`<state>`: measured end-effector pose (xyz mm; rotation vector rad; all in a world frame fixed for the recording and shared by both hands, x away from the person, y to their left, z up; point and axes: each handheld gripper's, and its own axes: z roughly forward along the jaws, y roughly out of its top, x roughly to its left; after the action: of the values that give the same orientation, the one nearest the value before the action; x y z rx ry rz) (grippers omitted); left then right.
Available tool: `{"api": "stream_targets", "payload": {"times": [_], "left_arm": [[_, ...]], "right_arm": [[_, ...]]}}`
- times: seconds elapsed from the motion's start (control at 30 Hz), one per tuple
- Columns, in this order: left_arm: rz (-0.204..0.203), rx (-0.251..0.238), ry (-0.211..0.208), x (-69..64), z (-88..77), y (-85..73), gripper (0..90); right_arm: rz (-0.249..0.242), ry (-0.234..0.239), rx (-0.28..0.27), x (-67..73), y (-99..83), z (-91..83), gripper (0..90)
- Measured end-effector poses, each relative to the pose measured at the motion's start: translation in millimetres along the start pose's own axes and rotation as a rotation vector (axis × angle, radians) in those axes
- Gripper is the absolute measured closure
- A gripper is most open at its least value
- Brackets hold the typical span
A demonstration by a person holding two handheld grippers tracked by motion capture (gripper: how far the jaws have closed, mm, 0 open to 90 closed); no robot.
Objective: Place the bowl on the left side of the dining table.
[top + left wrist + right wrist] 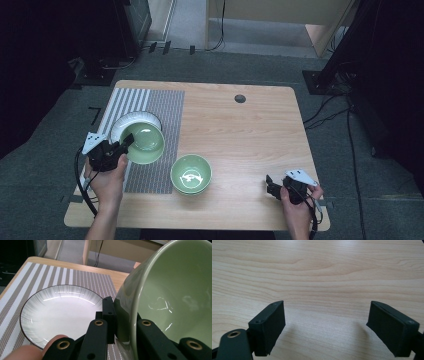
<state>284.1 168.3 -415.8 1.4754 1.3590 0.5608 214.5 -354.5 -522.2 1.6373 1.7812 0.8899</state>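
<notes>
1. While the left gripper (121,148) is at the left side of the wooden table (250,130), its jaws are closed on the rim of a green bowl (145,142), one jaw outside the wall and one jaw inside.
2. In the left gripper view, this held bowl (172,300) is tilted on its side, so its shiny inside faces partly to the camera.
3. The held bowl is lifted over the near edge of a white plate (131,121), which has a thin dark rim and fine grey lines.
4. In the left gripper view, the plate (60,315) lies flat on a striped placemat (50,275), just beside the outer jaw.
5. The placemat (167,130) has grey and white stripes and covers the left part of the table.
6. A second green bowl (191,174) stands upright on the bare wood, just beside the right edge of the placemat and near the front of the table.
7. The right gripper (270,187) is near the front right corner of the table, well apart from both bowls.
8. In the right gripper view, its jaws stand wide apart above the wood, and nothing is between them.
9. A small dark round hole (240,98) is in the far part of the table.
</notes>
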Motion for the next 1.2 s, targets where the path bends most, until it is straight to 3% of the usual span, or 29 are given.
{"api": "stream_targets", "payload": {"times": [0.2, 0.33, 0.63, 1.2], "left_arm": [[-0.003, 0.001, 0.008, 3.7, -0.1, 1.0, 84.1], [-0.007, 0.002, 0.016, 6.5, 0.8, 1.1, 84.1], [-0.029, 0.011, 0.022, 12.9, 1.7, -0.2, 84.1], [-0.071, 0.035, 0.053, 35.2, 13.5, -4.2, 84.1]], "right_arm": [[-0.031, -0.021, 0.063, -5.4, -3.6, -1.2, 14.1], [-0.010, -0.003, 0.071, -10.2, -7.3, -5.5, 13.7], [-0.037, 0.027, 0.077, -18.2, -10.1, -9.2, 12.1], [-0.035, 0.027, 0.078, -19.7, -10.7, -9.9, 11.3]]}}
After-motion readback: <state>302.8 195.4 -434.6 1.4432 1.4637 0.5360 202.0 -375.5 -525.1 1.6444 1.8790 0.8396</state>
